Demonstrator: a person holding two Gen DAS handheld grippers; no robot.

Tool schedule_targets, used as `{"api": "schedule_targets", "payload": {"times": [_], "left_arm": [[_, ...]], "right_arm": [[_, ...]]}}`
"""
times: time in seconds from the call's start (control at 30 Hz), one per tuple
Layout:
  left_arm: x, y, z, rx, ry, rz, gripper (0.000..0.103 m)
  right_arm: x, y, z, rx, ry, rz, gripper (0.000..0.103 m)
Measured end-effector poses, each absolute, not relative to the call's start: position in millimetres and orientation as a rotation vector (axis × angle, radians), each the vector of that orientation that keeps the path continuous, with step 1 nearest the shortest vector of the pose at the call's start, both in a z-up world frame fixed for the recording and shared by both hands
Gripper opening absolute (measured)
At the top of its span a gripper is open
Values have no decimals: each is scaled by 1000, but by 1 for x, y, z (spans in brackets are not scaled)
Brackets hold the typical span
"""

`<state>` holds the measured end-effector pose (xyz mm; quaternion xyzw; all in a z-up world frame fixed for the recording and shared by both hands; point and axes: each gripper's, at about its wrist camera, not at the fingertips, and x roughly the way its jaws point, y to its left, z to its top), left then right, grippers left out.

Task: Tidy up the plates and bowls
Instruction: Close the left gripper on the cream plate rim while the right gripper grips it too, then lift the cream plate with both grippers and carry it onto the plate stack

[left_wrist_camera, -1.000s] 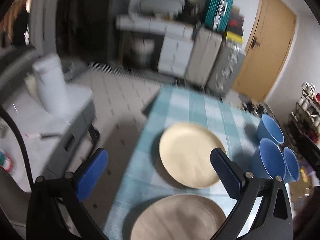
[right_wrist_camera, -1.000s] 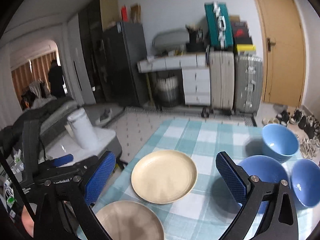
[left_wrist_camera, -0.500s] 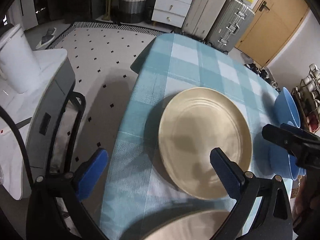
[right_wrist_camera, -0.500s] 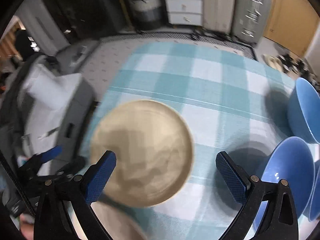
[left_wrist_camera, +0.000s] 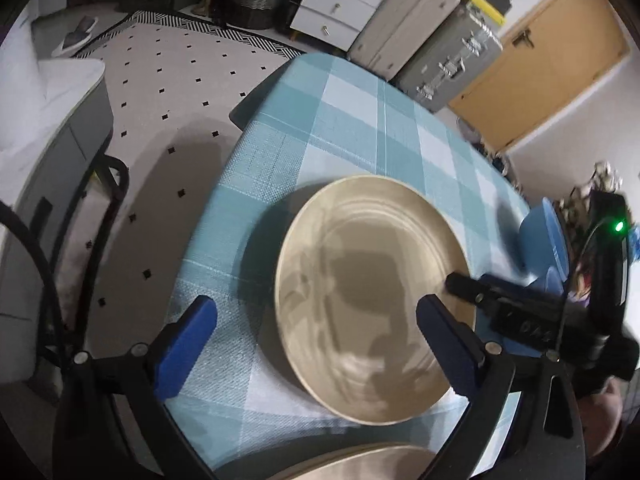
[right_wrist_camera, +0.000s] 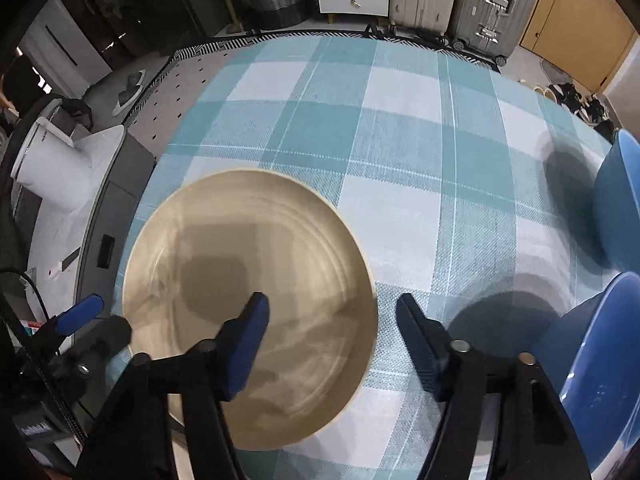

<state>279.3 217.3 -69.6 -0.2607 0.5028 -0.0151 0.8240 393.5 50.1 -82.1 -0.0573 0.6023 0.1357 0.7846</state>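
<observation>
Both grippers are coming down from a level look across the room to a steep look onto the checked tablecloth (right_wrist_camera: pixel 400 168), so the suitcases and door that filled the views a second ago are now sliding off toward twelve o'clock. The right gripper (right_wrist_camera: pixel 332 320) is closing: its jaws, at full spread a second ago, are now narrowing around the right rim of the cream plate (right_wrist_camera: pixel 248 300), one blue pad over the plate's surface at nine o'clock of the gap, the other over the cloth at three o'clock. The pads are not pressing on anything yet, so nothing is grasped.

The left gripper (left_wrist_camera: pixel 316 332) is hanging released and wide, its pads straddling the plate's lower left edge in its own view, with the right gripper's black tip reaching in from three o'clock.

This reads as the start of the first pick: the cream plate is probably being taken to go onto the second tan plate (left_wrist_camera: pixel 360 464), whose rim is peeking in at six o'clock. The blue bowls (right_wrist_camera: pixel 600 360) are sitting untouched at three to four o'clock.

No brand or label is legible; faint white markings on the right gripper's body are too blurred to read.
</observation>
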Motion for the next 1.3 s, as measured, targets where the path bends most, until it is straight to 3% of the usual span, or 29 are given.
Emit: {"api": "schedule_targets", "payload": {"times": [0.1, 0.17, 0.23, 0.33, 0.4, 0.43, 0.5, 0.7, 0.9, 1.3], "left_arm": [[284, 216, -78, -555, 1105, -40, 86], [284, 216, -82, -577, 1107, -54, 85], [283, 217, -83, -587, 1098, -56, 77], [285, 215, -86, -570, 1107, -58, 63], [285, 214, -89, -561, 1117, -63, 43], [286, 214, -91, -559, 1122, -67, 40], [285, 215, -95, -566, 1123, -68, 39], [281, 218, -96, -558, 1104, -53, 27], [278, 214, -98, -468, 1112, -25, 12], [275, 212, -89, -371, 1127, -37, 9]], "right_arm": [[392, 49, -87, -112, 1292, 263, 61], [392, 49, -90, -101, 1298, 259, 53], [392, 51, -95, -113, 1308, 255, 49], [391, 53, -98, -131, 1294, 253, 47], [389, 51, -98, -118, 1278, 259, 46], [389, 50, -98, -115, 1269, 255, 44], [388, 48, -98, -118, 1254, 240, 32], [391, 38, -99, -92, 1254, 199, 10], [388, 37, -100, -101, 1238, 202, 8], [387, 33, -97, -52, 1252, 208, 7]]}}
